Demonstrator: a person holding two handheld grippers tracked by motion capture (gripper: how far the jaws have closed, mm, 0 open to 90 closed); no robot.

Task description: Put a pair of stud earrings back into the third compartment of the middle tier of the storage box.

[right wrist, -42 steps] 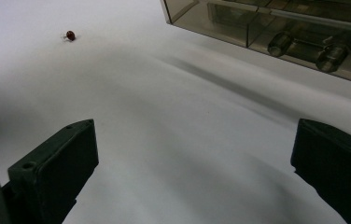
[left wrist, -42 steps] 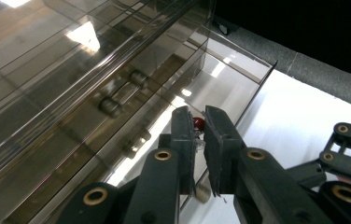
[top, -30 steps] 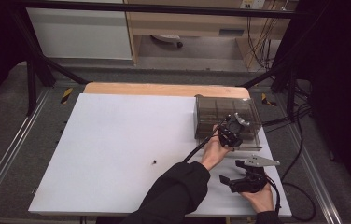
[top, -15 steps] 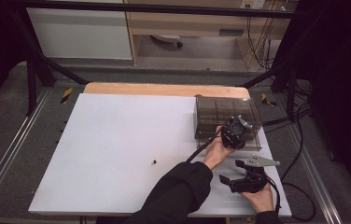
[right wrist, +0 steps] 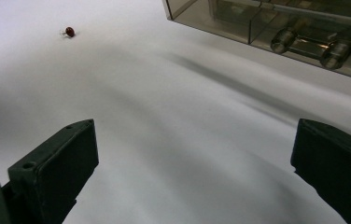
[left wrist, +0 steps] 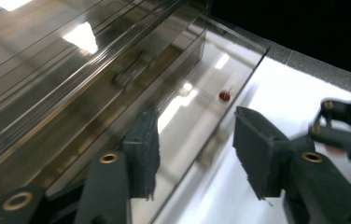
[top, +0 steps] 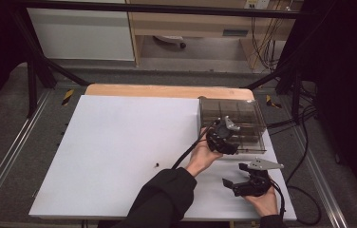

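A smoked clear compartment box (top: 236, 116) stands at the table's back right. My left gripper (top: 221, 137) hovers at its near edge, held from below by a hand. In the left gripper view this gripper (left wrist: 201, 154) is open, its pads (left wrist: 142, 154) on either side of the box's clear wall (left wrist: 197, 116). A small red bead (left wrist: 224, 96) shows by that wall; I cannot tell whether it is inside or a reflection. My right gripper (top: 232, 184) rests open near the front right edge, nothing between its jaws (right wrist: 192, 172). A red bead (right wrist: 69, 31) lies on the white tabletop ahead of it.
The white tabletop (top: 119, 142) has a small dark speck (top: 156, 165) near the middle front. A wooden strip (top: 167, 91) runs along the far edge. Cables (top: 305, 142) hang off the right side. The box corner (right wrist: 257, 23) rises in the right gripper view.
My left gripper has shifted a little to the left along the box's near edge. The right gripper has stayed in place.
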